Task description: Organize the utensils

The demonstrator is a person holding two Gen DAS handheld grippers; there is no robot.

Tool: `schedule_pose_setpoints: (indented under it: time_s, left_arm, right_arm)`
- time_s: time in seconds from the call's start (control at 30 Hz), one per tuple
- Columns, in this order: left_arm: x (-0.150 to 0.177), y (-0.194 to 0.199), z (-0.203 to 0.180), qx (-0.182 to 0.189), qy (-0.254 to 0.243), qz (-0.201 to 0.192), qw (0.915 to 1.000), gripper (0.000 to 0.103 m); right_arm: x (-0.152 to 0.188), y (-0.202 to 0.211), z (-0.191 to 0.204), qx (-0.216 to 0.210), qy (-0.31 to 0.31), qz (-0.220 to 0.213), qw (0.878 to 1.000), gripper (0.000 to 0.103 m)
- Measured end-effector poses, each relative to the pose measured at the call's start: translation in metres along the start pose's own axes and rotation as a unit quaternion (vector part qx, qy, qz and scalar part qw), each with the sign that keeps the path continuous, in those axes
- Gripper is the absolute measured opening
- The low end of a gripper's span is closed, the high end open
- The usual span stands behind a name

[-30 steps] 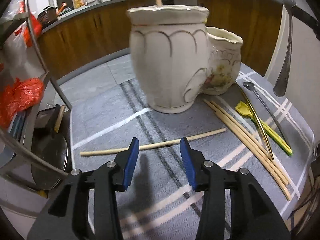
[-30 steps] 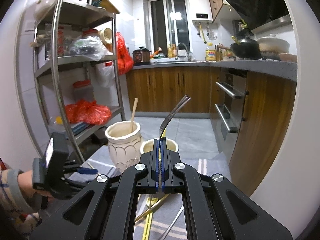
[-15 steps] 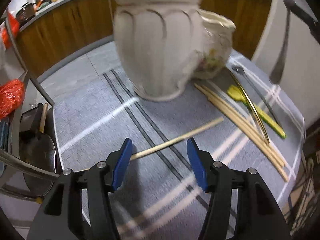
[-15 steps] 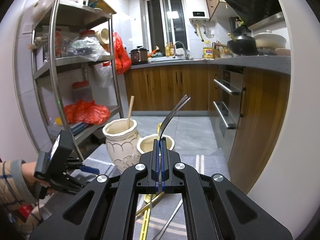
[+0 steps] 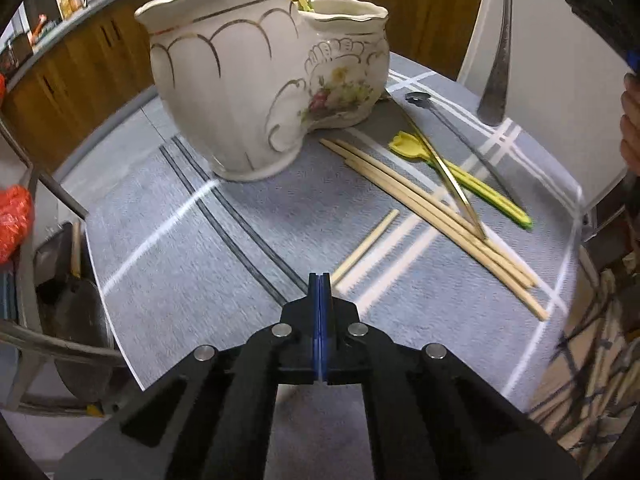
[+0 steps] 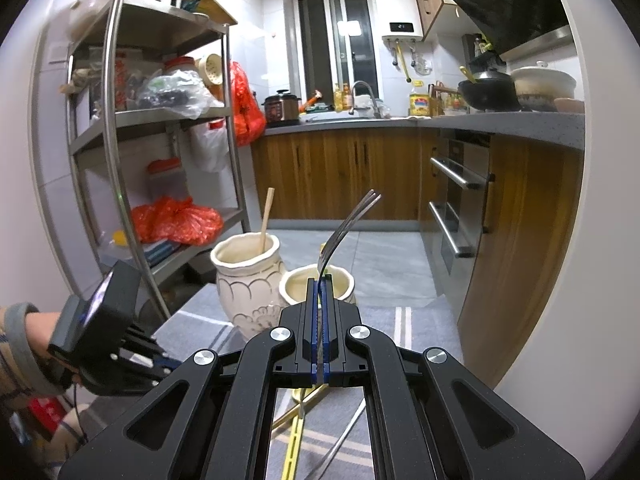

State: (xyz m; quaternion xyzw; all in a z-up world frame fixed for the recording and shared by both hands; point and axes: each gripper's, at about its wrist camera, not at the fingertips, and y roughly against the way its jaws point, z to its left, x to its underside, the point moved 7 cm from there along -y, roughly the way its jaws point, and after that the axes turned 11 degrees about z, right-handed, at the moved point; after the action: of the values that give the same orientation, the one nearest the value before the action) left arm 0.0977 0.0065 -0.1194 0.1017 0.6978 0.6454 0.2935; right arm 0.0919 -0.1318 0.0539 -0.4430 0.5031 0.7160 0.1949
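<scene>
Both my grippers are closed over the grey plaid cloth (image 5: 224, 240).

Left wrist view: my left gripper (image 5: 319, 280) is pressed together, its tips at the lone chopstick's (image 5: 366, 246) near end; I cannot tell whether it is pinched. Open cloth lies leftward; bamboo chopsticks (image 5: 432, 216) and a yellow spoon (image 5: 460, 172) lie on the right.
Right wrist view: my right gripper (image 6: 319, 284) pinches a steel fork (image 6: 344, 228), tines up, before the glossy scalloped ceramic vase (image 6: 248, 276) holding one chopstick.
</scene>
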Motion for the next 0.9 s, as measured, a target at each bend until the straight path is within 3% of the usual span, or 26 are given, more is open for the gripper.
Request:
schedule_pose_setpoints:
  time_s: [0.07,0.27,0.4,0.53,0.63,0.8,0.9]
  left_arm:
    - [0.002,0.002,-0.007,-0.008,-0.016,0.007,0.9998,0.0]
    - [-0.002,0.013,-0.015,-0.033,-0.058,-0.023,0.9975,0.001]
    - [-0.008,0.001,-0.016,-0.034,-0.076,-0.006,0.9965,0.002]
    - [-0.008,-0.002,-0.017,-0.024,-0.09,0.001,0.9956,0.016]
    - [-0.007,-0.001,-0.018,-0.017,-0.098,0.001,0.995,0.019]
    - [-0.006,-0.009,-0.019,0.003,-0.099,0.01,0.9951,0.018]
    - [-0.011,-0.013,-0.016,0.014,-0.088,0.009,0.996,0.01]
  right_arm:
    - [0.0,0.0,0.0,-0.001,-0.001,0.0,1.0,0.002]
    - [0.0,0.001,0.002,-0.001,0.002,0.003,1.0,0.002]
    - [0.001,0.003,0.002,-0.001,0.002,0.004,1.0,0.002]
    - [0.001,0.003,0.002,0.0,0.003,0.005,1.0,0.002]
    - [0.001,0.003,0.002,-0.002,0.002,0.004,1.0,0.002]
    - [0.003,0.002,0.005,-0.004,0.004,0.006,1.0,0.002]
    - [0.005,0.004,0.007,-0.006,0.005,0.007,1.0,0.002]
